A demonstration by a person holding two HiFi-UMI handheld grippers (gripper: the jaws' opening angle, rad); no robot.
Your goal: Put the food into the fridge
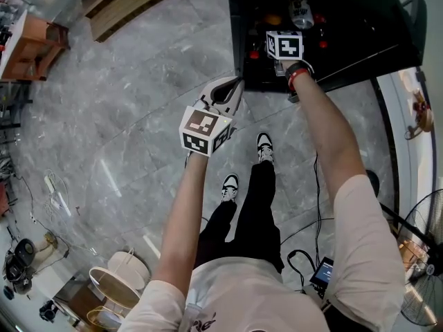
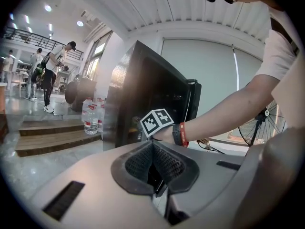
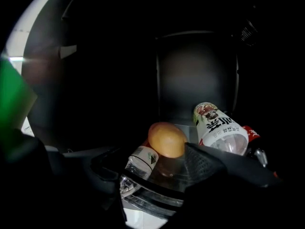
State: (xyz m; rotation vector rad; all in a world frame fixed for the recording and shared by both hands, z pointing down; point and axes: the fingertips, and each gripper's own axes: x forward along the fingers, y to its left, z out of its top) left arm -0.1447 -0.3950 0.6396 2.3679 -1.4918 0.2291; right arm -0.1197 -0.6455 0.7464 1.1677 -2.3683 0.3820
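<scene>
The black fridge (image 1: 346,40) stands open in front of me. My right gripper (image 1: 294,16) reaches into it. In the right gripper view its jaws (image 3: 159,168) stand wide apart, open, with nothing pressed between the pads. Just past them an orange (image 3: 167,140) rests on the glass shelf (image 3: 152,190). Left of the orange lies a small clear bottle (image 3: 140,162), and to its right a white-labelled bottle (image 3: 220,128) and a red-capped one (image 3: 251,133). My left gripper (image 1: 232,88) hangs by the fridge's left side, its jaws (image 2: 153,144) shut and empty.
The fridge's dark side (image 2: 138,94) rises close ahead of the left gripper. Cables (image 1: 304,254) lie on the marble floor by my feet, and a fan (image 1: 422,268) stands at the right. Wooden steps (image 1: 131,5) with water bottles (image 2: 90,118) and people (image 2: 52,75) are further off.
</scene>
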